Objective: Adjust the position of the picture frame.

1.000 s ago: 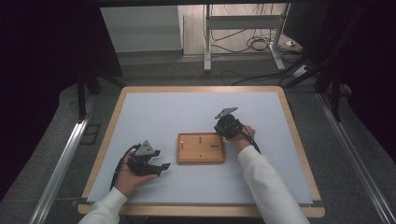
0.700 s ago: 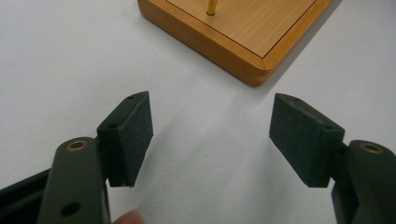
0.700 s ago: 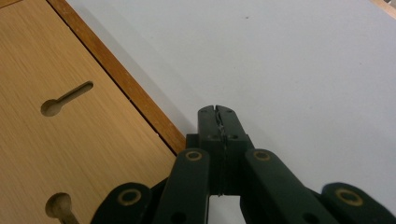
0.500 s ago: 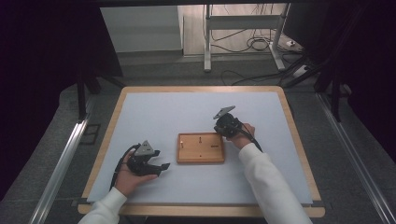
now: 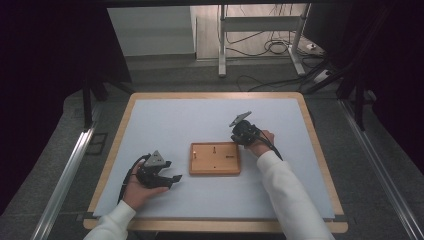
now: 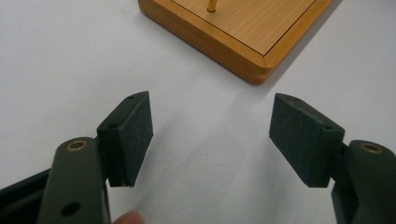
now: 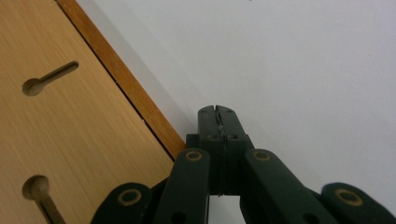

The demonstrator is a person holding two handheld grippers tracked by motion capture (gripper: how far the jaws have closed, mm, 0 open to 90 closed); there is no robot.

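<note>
A shallow wooden tray point(image 5: 215, 158) is seen lying flat near the middle of the white tabletop point(image 5: 190, 120); it serves as the landmark here. Two small upright pegs point(image 5: 214, 148) are seen standing inside the tray, and keyhole-shaped slots point(image 7: 49, 77) are cut into its floor.

The right gripper point(image 5: 243, 134) is held just beside the tray's far right corner, close above the tabletop. In the right gripper view its fingers point(image 7: 218, 122) are pressed together, and nothing is seen pinched between them; they are placed just outside the tray's raised rim, over the white surface.

The left gripper point(image 5: 172, 180) is held to the near left of the tray, apart from it. In the left gripper view its fingers point(image 6: 133, 133) are spread wide over bare tabletop, with nothing between them, and a corner of the tray is seen ahead of them.
</note>
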